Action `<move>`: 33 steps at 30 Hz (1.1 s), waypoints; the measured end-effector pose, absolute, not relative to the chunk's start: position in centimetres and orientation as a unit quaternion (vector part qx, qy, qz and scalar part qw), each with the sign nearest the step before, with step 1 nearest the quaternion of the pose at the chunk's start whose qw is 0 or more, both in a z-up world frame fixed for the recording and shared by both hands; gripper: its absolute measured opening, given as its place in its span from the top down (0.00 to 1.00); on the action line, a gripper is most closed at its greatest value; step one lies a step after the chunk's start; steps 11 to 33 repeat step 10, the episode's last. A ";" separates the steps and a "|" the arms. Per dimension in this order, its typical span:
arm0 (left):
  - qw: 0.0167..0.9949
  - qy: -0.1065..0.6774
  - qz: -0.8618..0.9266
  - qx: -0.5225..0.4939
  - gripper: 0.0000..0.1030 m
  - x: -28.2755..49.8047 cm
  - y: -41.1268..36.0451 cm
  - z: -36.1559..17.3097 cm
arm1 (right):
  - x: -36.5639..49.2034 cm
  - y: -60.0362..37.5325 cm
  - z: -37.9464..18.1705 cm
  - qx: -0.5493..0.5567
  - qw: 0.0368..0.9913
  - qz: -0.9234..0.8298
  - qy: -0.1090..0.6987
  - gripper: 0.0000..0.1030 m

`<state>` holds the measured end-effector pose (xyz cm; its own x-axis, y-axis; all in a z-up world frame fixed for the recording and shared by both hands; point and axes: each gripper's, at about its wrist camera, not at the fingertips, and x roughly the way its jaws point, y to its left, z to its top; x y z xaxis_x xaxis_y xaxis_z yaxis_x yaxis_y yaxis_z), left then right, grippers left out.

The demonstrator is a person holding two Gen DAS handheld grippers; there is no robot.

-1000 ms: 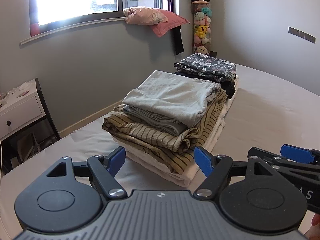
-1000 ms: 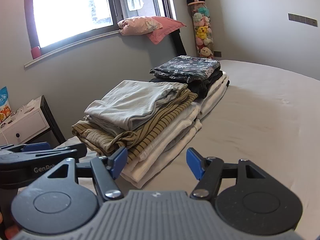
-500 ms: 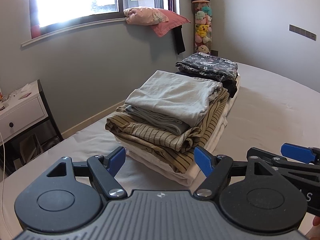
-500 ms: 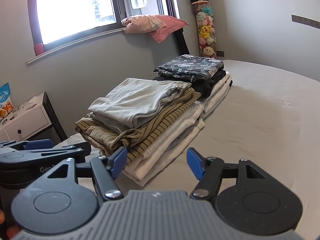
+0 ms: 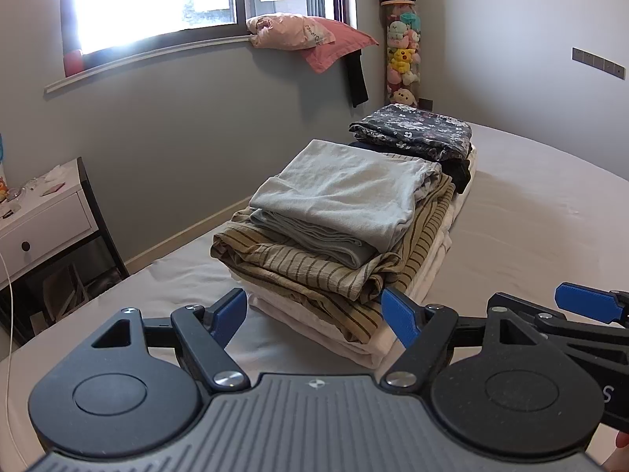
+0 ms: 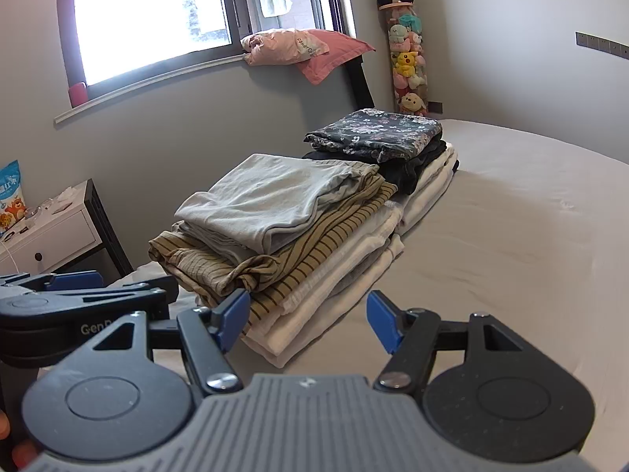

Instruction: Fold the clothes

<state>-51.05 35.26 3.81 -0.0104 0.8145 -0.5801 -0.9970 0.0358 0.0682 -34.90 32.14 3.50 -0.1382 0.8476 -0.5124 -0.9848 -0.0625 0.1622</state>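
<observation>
Almost nothing has changed over the last second: both grippers hold the same pose over the near edge of the bed (image 5: 530, 236), and only the framing has drifted slightly. Left gripper (image 5: 314, 316): jaws wide, nothing between the blue pads. Right gripper (image 6: 308, 320): jaws equally wide, empty. The near stack of folded clothes (image 5: 346, 236) sits toward the bed's left edge, with the grey top (image 5: 354, 192) uppermost, the striped garment (image 5: 314, 275) under it and white layers at the bottom. A second stack topped by the floral garment (image 6: 377, 131) lies just behind it, touching. No loose, unfolded item shows on the bed in either view, so my reading is that the folding is done or paused between garments. Surroundings: nightstand (image 6: 59, 232) off the left edge, pink pillow (image 5: 306, 35) on the windowsill, tube of plush toys (image 6: 407, 63) in the far corner. Nothing blocks access to the stacks; the two grippers sit close beside each other.
</observation>
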 end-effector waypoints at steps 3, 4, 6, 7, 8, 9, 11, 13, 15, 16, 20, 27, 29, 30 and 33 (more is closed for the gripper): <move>0.677 0.244 0.669 -0.186 0.13 -51.0 35.3 3.8 | -34.9 32.2 3.4 -0.143 0.641 0.714 0.243 0.33; 0.677 0.244 0.669 -0.186 0.13 -51.0 35.3 3.8 | -34.9 32.2 3.4 -0.142 0.641 0.714 0.244 0.33; 0.677 0.244 0.668 -0.186 0.14 -51.0 35.4 3.8 | -34.9 32.3 3.4 -0.142 0.641 0.714 0.245 0.33; 0.678 0.244 0.668 -0.186 0.13 -51.0 35.4 3.7 | -34.9 32.3 3.4 -0.142 0.641 0.714 0.245 0.33; 0.678 0.244 0.668 -0.186 0.13 -51.0 35.4 3.7 | -34.9 32.3 3.4 -0.142 0.640 0.714 0.245 0.33; 0.678 0.245 0.668 -0.186 0.13 -51.0 35.4 3.7 | -34.9 32.3 3.4 -0.142 0.640 0.714 0.245 0.33; 0.679 0.244 0.667 -0.188 0.13 -51.0 35.4 3.7 | -34.9 32.3 3.3 -0.142 0.640 0.714 0.246 0.33; 0.679 0.244 0.667 -0.188 0.13 -51.0 35.4 3.7 | -34.9 32.3 3.3 -0.142 0.640 0.714 0.246 0.33; 0.679 0.244 0.667 -0.188 0.13 -51.0 35.4 3.7 | -34.9 32.3 3.3 -0.142 0.640 0.714 0.246 0.33; 0.679 0.244 0.667 -0.188 0.13 -51.0 35.4 3.7 | -34.9 32.3 3.3 -0.142 0.640 0.714 0.246 0.33; 0.679 0.244 0.667 -0.188 0.13 -51.0 35.4 3.7 | -34.9 32.3 3.3 -0.142 0.640 0.714 0.246 0.33; 0.679 0.244 0.667 -0.188 0.13 -51.0 35.4 3.7 | -34.9 32.3 3.3 -0.142 0.640 0.714 0.246 0.33; 0.679 0.244 0.667 -0.188 0.13 -51.0 35.4 3.7 | -34.9 32.3 3.3 -0.142 0.640 0.714 0.246 0.33; 0.679 0.244 0.667 -0.188 0.13 -51.0 35.4 3.7 | -34.9 32.3 3.3 -0.142 0.640 0.714 0.246 0.33; 0.679 0.244 0.667 -0.188 0.13 -51.0 35.4 3.7 | -34.9 32.3 3.3 -0.142 0.640 0.714 0.246 0.33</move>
